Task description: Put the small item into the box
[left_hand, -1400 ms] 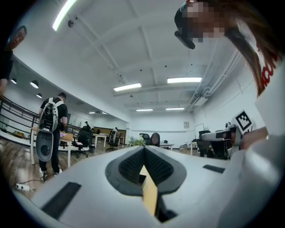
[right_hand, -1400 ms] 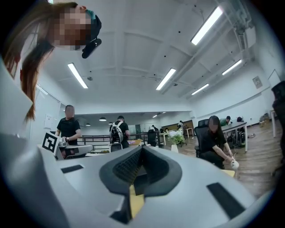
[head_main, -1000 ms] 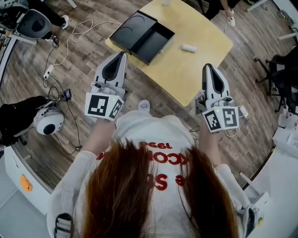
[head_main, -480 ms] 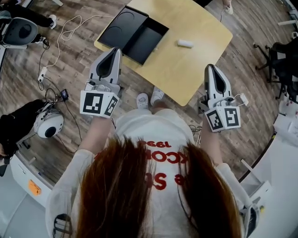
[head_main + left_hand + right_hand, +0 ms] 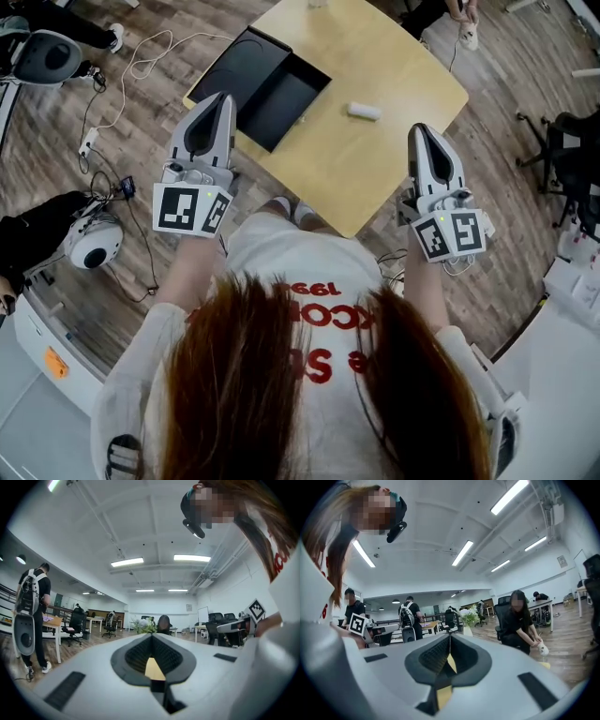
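A small white item (image 5: 364, 111) lies on the yellow table (image 5: 394, 141), to the right of an open black box (image 5: 281, 98) whose lid (image 5: 230, 66) lies flat beside it. My left gripper (image 5: 223, 97) hangs shut and empty over the table's near left edge, just beside the box. To the right, my right gripper (image 5: 419, 131) is shut and empty at the table's near right edge, well short of the item. Both gripper views look level across the room, so the left gripper (image 5: 151, 637) and the right gripper (image 5: 450, 637) show only closed jaws.
Cables (image 5: 141, 61) and a white round device (image 5: 94, 246) lie on the wooden floor at the left. An office chair (image 5: 572, 150) stands at the right. A vase of flowers (image 5: 468, 618) stands on the table's far side. People (image 5: 518, 620) stand and sit around the room.
The person has stepped closer to the table. Both grippers have moved forward with them, the left one ending nearer the black box. Both jaws stay closed.
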{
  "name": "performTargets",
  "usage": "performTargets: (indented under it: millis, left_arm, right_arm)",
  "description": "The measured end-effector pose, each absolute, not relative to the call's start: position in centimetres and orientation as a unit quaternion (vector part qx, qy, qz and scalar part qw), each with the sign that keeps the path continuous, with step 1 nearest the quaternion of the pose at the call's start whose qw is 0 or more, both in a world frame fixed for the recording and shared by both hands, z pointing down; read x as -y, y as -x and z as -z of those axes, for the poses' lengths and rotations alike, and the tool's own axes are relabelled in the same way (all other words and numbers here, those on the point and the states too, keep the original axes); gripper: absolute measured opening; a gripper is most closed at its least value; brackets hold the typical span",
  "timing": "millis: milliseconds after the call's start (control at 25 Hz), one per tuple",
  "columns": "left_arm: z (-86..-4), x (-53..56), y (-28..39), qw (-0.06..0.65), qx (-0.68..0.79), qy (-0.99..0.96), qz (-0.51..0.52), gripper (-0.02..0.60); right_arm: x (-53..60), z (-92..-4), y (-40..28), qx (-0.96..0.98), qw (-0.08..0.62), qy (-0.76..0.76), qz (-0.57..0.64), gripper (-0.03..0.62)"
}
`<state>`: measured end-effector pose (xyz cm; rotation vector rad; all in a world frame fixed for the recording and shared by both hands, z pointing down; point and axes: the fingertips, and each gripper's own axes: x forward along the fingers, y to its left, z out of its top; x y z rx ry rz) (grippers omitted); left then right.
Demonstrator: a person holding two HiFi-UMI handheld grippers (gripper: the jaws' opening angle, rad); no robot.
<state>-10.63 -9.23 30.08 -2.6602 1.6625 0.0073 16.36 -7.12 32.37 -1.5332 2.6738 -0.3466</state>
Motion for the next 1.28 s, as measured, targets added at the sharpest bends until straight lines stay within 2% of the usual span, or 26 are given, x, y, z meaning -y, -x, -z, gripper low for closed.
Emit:
performTargets:
  millis: [800,1160,1280]
  left_arm:
    - [-31.8,14.4,8.3,-0.014,-0.488,0.873,-0.009,0.008]
    - [-34.4,16.0,7.2,-0.033,-0.481,0.876,0.001,0.008]
    - [-35.8,16.5,7.0,-0.042,-0.48,0.876,0.015,0.008]
  right_arm:
    - [11.0,-33.0,-14.7,-0.853,0.007,0.509,0.112,0.006]
    - [12.5,-36.7,-14.5,-0.862,-0.046,0.483,0.143,0.011]
    - [13.5,-39.4,-14.3,-0.865,-0.082,0.471,0.155,0.045]
